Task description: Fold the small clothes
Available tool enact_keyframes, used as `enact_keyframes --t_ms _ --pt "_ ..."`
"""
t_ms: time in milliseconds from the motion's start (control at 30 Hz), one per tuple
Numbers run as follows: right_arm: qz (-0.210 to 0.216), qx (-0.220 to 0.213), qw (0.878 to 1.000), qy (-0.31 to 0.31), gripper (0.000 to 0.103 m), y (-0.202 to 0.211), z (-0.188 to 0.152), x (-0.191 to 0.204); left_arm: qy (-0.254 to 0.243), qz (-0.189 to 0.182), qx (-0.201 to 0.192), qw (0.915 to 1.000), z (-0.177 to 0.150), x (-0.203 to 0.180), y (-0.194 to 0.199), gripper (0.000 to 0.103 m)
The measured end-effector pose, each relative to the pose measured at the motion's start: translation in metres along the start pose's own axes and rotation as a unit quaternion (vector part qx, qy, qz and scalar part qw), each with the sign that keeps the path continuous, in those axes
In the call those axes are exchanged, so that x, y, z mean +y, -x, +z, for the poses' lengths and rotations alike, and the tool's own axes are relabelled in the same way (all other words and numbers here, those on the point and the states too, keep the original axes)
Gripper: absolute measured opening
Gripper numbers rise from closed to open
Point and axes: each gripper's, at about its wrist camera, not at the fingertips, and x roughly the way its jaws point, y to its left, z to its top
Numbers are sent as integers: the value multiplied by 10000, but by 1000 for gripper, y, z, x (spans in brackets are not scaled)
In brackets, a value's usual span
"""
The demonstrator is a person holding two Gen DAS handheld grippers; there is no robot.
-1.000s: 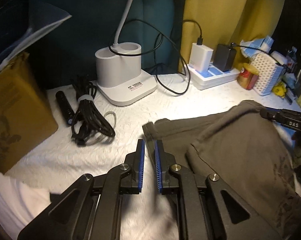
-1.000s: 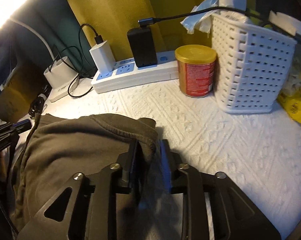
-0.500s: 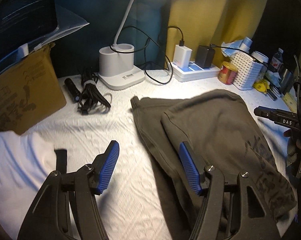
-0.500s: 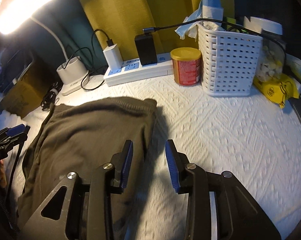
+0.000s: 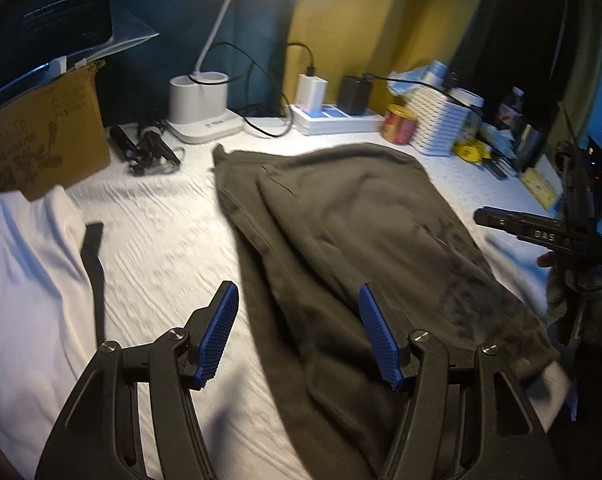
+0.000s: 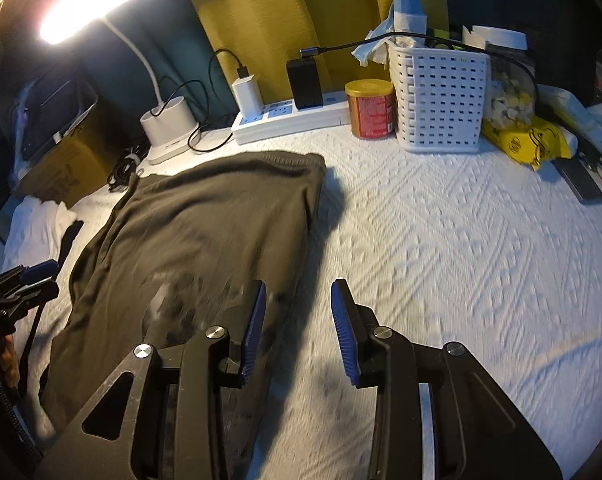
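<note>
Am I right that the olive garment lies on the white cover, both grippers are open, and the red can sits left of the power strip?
Not quite: the red can sits right of the power strip, next to the white basket, as the right wrist view shows. The olive garment does lie on the white cover, and both grippers are open.

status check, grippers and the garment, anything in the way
Left hand-held gripper open, right hand-held gripper open, both just released. Olive garment lying folded on the white cloth, nothing gripped. White garment at left, clear of it.
</note>
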Motion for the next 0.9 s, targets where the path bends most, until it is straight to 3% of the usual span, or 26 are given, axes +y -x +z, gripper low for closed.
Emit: enact_keyframes --t_ms 267,633,667,733,800,867,900 --pt "19 20 10000 36 36 19 -27 8 -219 -504 -23 9985 -28 -30 22 63" --pt "80 47 9999 62 36 37 -60 20 -506 -861 390 9942 -64 -58 10 61" --pt "85 62 9999 69 36 38 -63 21 -531 -874 400 9940 -66 -59 10 58" --pt "88 86 9999 83 36 39 -69 23 -643 -867 415 9933 -69 -63 10 24" --pt "86 104 9999 88 36 41 -74 25 -696 -871 336 9932 -69 -62 16 7" --pt "83 107 9999 93 38 43 -78 26 -655 -876 198 9938 -67 -57 26 3" --pt "83 105 9999 96 44 45 -80 27 -626 -867 139 9942 -66 -54 32 2"
